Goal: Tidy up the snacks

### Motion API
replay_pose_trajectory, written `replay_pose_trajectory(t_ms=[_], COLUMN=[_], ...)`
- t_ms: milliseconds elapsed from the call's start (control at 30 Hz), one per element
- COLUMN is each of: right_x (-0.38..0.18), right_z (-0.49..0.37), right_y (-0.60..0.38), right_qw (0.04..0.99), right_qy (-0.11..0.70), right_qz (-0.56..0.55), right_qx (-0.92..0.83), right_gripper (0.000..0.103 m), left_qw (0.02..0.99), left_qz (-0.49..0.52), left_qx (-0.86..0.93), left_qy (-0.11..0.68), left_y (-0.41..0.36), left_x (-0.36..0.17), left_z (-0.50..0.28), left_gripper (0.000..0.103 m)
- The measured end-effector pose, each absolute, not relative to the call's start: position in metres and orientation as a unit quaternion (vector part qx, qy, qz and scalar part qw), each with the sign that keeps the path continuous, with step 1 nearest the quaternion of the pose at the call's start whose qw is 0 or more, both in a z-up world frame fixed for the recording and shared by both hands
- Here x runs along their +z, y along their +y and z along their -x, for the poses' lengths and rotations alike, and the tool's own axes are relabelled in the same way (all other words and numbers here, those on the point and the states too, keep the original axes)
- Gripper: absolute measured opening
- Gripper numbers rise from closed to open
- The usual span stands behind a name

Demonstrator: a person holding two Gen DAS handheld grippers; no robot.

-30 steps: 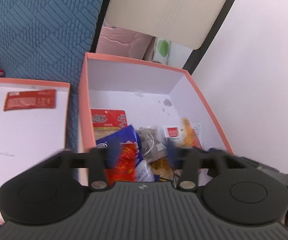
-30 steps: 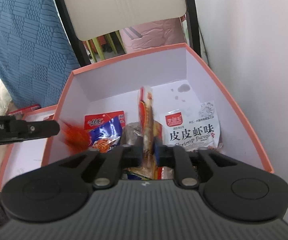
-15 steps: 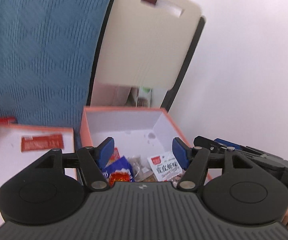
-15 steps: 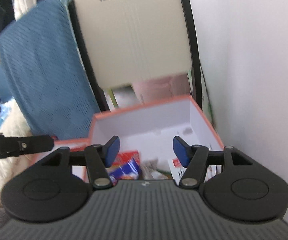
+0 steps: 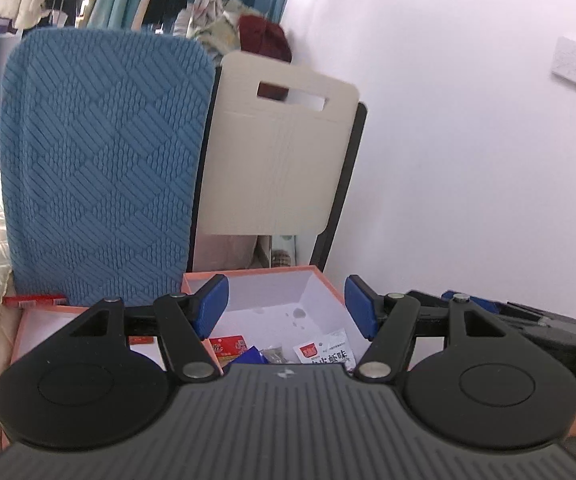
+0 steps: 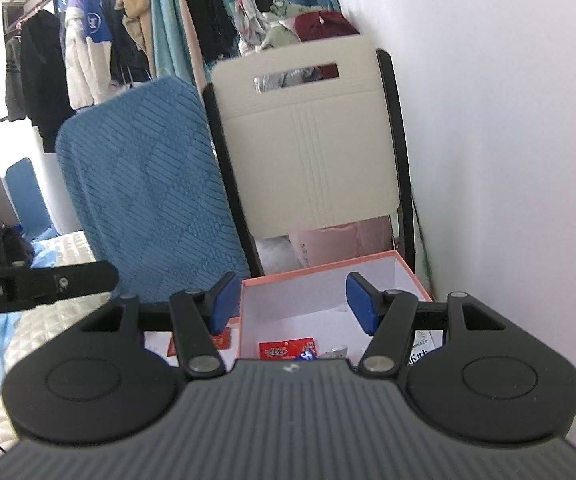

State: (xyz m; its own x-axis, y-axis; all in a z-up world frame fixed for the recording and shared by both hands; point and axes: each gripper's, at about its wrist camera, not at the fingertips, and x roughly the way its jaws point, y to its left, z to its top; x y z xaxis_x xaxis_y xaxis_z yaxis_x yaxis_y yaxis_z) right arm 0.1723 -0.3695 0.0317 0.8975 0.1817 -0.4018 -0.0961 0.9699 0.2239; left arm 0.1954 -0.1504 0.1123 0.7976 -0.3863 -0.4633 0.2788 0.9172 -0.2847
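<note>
Below both cameras, an orange-rimmed cardboard box with a white inside [image 5: 320,276] is seen standing open against the white wall [image 5: 468,160]. Several snack packets are gathered on its floor: a red packet with white lettering [image 5: 229,348], a blue packet [image 5: 252,356], a small grey packet [image 5: 273,354] and a white packet with black characters and a red label [image 5: 326,352]. Beside the box on its left, a shallow orange-edged lid or tray [image 5: 31,320] is laid flat, with a red packet [image 6: 223,338] on its white surface. The left gripper [image 5: 285,306] is held above the box, its blue-padded jaws set well apart with nothing between them. The right gripper [image 6: 290,302] is likewise held over the box, jaws apart and empty. Behind the box, a blue knitted-pattern chair back [image 5: 103,168] and a cream chair back with a handle slot and black frame [image 5: 283,160] are seen. Clothes on a rail [image 6: 87,48] are hung in the background.
</note>
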Motion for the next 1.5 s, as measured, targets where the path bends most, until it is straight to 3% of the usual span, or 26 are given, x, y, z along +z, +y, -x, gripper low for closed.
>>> replay_pose_trajectory(t_ms=[667,1500], right_x=[0.017,-0.027], right_z=[-0.08,-0.072], right_y=[-0.351,-0.347], right_qw=[0.971,0.967], right_qy=[0.213,0.24], right_qz=[-0.096,-0.074], right_qx=[0.054,0.045], right_gripper=[0.061,0.061], left_qw=[0.949,0.951], left_qz=[0.085,0.089], left_qx=[-0.164,-0.118], left_qy=[0.254,0.271], left_y=[-0.14,-0.136], left_x=[0.095,0.056], left_z=[-0.102,-0.093], left_gripper=[0.076,0.079])
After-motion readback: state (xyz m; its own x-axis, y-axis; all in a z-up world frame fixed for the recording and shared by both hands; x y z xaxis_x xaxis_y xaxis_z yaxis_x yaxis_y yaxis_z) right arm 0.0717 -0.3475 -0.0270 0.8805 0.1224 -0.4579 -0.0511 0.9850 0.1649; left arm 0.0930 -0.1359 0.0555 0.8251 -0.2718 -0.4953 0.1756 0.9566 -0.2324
